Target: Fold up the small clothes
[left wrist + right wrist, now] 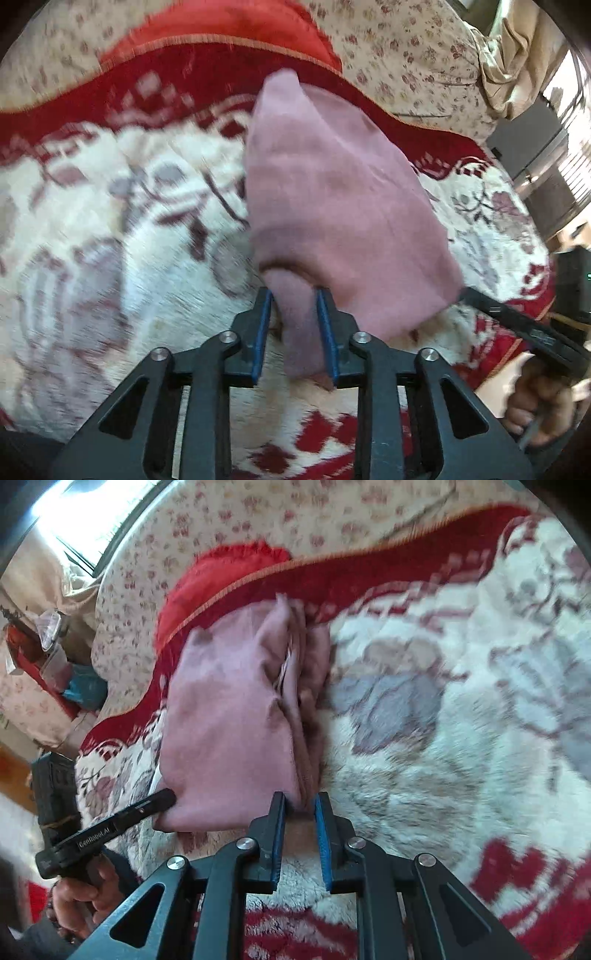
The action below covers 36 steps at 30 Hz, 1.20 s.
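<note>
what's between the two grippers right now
The pink garment spans the stretch: the left gripper pinches one near corner, the right gripper the other. Right wrist view shows it best.

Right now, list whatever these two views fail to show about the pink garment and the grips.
- Left wrist view: pink garment is motion-blurred; its type is unclear.
- Left wrist view: right hand-held gripper has its tips hidden behind the cloth.
- Right wrist view: left hand-held gripper has its tips buried under the garment's edge.

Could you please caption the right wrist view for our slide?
Right gripper pinches the pink garment over a red-and-white blanket.
</note>
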Each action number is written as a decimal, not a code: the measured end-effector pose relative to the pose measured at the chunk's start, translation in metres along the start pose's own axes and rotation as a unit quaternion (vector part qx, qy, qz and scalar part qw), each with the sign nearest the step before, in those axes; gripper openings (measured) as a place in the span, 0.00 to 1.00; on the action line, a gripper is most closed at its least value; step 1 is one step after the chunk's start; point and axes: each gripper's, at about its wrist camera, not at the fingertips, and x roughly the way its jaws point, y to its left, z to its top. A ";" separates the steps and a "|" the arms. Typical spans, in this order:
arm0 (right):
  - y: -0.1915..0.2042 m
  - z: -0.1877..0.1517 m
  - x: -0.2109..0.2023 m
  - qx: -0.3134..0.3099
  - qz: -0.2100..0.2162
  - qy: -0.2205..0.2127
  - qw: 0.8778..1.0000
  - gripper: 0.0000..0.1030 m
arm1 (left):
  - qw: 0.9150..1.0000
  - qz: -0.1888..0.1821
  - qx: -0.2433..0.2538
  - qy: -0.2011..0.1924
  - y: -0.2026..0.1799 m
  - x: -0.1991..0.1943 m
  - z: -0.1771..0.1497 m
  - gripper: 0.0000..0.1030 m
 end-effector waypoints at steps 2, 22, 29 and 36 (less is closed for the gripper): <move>0.017 -0.003 -0.018 -0.033 -0.011 -0.039 0.999 0.13 | 0.999 0.021 0.018 -0.025 -0.005 -0.012 -0.003 0.26; 0.081 -0.066 -0.042 -0.118 -0.134 -0.132 0.975 0.33 | 0.984 0.094 0.108 -0.101 -0.048 -0.055 -0.034 0.91; 0.089 -0.067 -0.045 -0.134 -0.128 -0.145 0.972 0.33 | 0.982 0.120 0.110 -0.099 -0.057 -0.055 -0.039 0.91; 0.093 -0.068 -0.044 -0.144 -0.126 -0.144 0.971 0.33 | 0.986 0.106 0.107 -0.073 -0.058 -0.049 -0.040 0.91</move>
